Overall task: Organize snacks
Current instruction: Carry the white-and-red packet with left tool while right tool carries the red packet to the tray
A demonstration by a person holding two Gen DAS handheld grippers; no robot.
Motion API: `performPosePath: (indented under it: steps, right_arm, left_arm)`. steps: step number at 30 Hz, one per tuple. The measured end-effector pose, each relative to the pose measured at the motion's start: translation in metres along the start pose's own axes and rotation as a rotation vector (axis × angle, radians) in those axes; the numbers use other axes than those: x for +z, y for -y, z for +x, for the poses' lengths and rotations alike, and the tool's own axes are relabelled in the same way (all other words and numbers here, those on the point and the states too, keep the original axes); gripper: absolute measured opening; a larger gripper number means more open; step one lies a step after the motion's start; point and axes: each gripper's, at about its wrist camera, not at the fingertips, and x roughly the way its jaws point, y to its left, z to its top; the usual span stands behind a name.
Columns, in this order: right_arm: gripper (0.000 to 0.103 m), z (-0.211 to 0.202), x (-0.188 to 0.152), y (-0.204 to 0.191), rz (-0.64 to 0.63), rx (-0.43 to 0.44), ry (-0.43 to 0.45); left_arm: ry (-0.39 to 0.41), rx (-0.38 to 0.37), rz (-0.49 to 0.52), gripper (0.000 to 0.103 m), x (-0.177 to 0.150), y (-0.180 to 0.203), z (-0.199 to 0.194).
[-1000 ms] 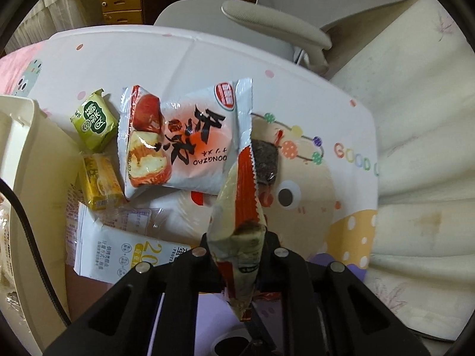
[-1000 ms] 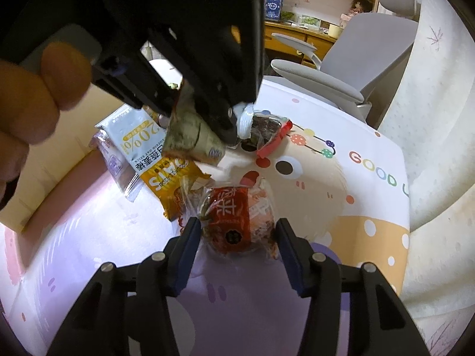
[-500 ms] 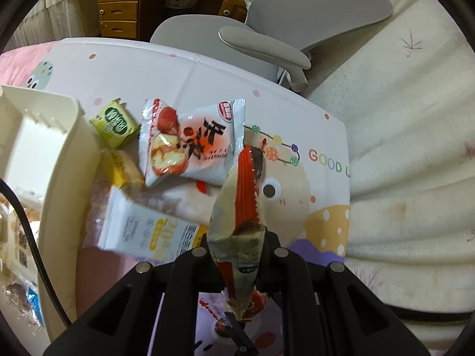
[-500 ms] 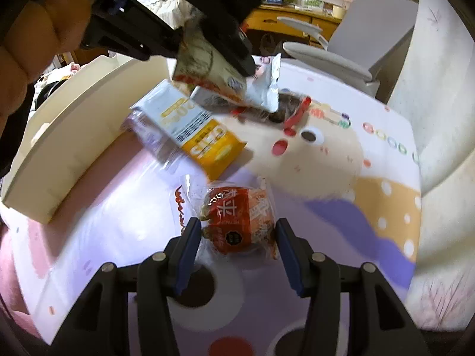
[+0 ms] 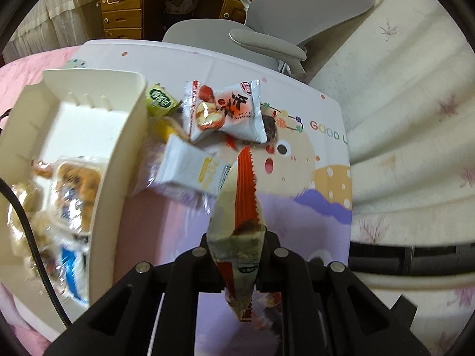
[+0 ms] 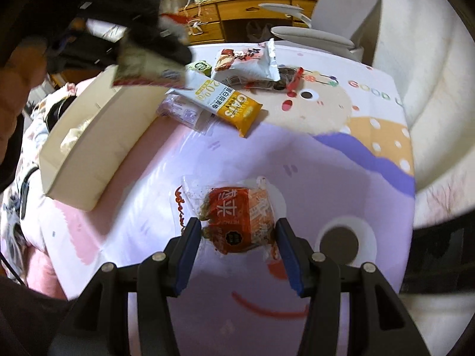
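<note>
Both grippers lifted off the table — left gripper (image 5: 237,237) pinching a red-edged packet (image 5: 240,207), right gripper (image 6: 237,237) clamping an orange snack (image 6: 237,222). Release them over the bin (image 5: 118,148) at 9 o'clock — low, one by one.

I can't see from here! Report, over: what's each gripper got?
Left gripper shut on cream-and-red packet. Right gripper clamps orange snack. Bin partly filled, path clear.

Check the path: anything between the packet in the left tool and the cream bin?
Nothing visible blocks it. The left tool is shut on the red-and-cream packet, held up off the table. The cream bin lies to its left in the left wrist view; its near wall is the only thing to clear. Loose snacks sit beyond, off that line.
</note>
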Motion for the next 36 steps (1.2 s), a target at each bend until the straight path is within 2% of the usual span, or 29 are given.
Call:
performPosePath:
  steps: [7, 17, 27, 36]
  right_arm:
    - [0.052, -0.021, -0.011, -0.002, 0.078, 0.006, 0.013]
    - [0.052, -0.044, -0.013, -0.023, 0.121, 0.02, 0.028]
    - [0.052, -0.054, -0.004, -0.064, 0.081, 0.039, 0.059]
    - [0.052, -0.06, 0.016, -0.107, 0.101, -0.002, 0.117]
  left_arm:
    - [0.038, -0.004, 0.037, 0.01, -0.037, -0.015, -0.043]
    - [0.074, 0.006, 0.006, 0.01, -0.074, -0.052, -0.088]
    - [0.106, 0.021, -0.019, 0.01, -0.094, -0.102, -0.122]
    - [0.11, -0.008, 0.046, 0.01, -0.094, -0.145, -0.145]
